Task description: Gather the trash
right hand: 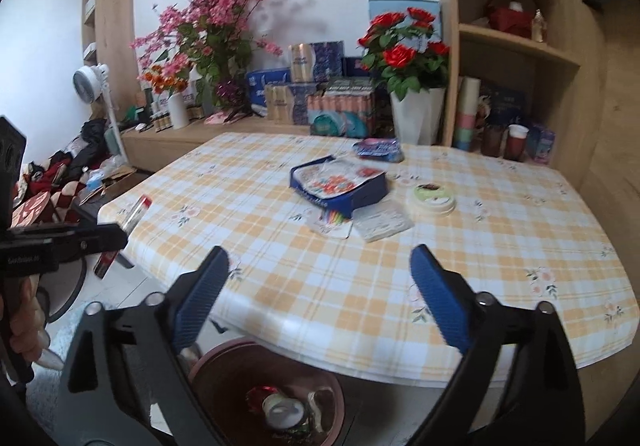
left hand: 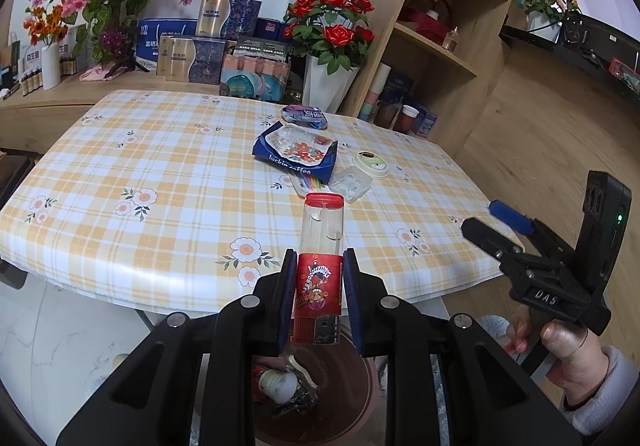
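Closest to the cameras is the brown bin (right hand: 272,378) on the floor at the worktop's near edge, already holding a crushed can and some scraps. Right above it, the left gripper (left hand: 318,294) has its fingers clamped on a clear tube with a red label and red cap (left hand: 320,258), pinched around the labelled part with the capped end pointing out over the worktop (left hand: 140,150). So the tube looks like the bit of trash being dropped at the moment. I'd guess the next move is just to let the fingers go so it falls in, making sure the tube's low end is over the bin's mouth and not the rim.

The right gripper (right hand: 320,294) hangs beside it with fingers spread wide and nothing between them.

Further out on the checked cloth there's still stuff to grab: a clear plastic tray (right hand: 384,224), a colourful wrapper (right hand: 332,224), a round lid (right hand: 432,198), a blue coffee bag (right hand: 338,184), and a blue packet (right hand: 380,148) at the far side.
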Tool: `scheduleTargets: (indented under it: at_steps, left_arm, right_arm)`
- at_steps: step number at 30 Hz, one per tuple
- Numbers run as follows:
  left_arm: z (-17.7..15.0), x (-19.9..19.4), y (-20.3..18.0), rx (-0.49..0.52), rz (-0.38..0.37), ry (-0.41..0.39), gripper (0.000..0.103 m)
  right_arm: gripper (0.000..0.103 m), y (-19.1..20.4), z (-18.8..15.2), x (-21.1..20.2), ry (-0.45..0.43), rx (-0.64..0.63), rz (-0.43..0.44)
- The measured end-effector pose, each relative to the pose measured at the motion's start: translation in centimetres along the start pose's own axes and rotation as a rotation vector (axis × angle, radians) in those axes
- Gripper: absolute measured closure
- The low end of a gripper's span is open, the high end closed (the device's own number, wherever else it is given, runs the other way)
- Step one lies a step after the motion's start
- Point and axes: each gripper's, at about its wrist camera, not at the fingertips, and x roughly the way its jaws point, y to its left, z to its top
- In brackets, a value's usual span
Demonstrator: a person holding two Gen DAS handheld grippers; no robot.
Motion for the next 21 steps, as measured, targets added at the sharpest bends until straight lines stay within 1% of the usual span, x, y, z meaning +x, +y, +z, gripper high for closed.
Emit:
scheduleTargets:
  at_steps: [2,7,10,20,21]
  left_arm:
    - [0.0,0.0,-0.2,0.006,-0.003,0.004,0.08]
    - [-0.1,0.1,-0.6,0.015,-0.011,0.009,0.08]
    - [-0.2,0.2,-0.9,0.019,-0.017,0.015,0.08]
    - [-0.8,0.6,-1.8,0.052,-0.032,0.026,0.08]
    - [-0.8,0.5,-1.8,0.053,-0.034,0.023,0.078]
  right_arm:
    - [0.006,-0.4,0.2,-0.2,-0.01,0.006,-0.025]
    - [0.006,-1.4,0.5,-1.0,-0.054,0.02,-0.129]
    - [0.006,-2.0,0.6,-1.4,-0.064,0.036,-0.128]
    - [0.006,-2.4,-0.3,-1.2,-0.043,0.045,-0.147]
    - [0.006,-2.4,-0.3,-1.2,-0.043,0.044,-0.147]
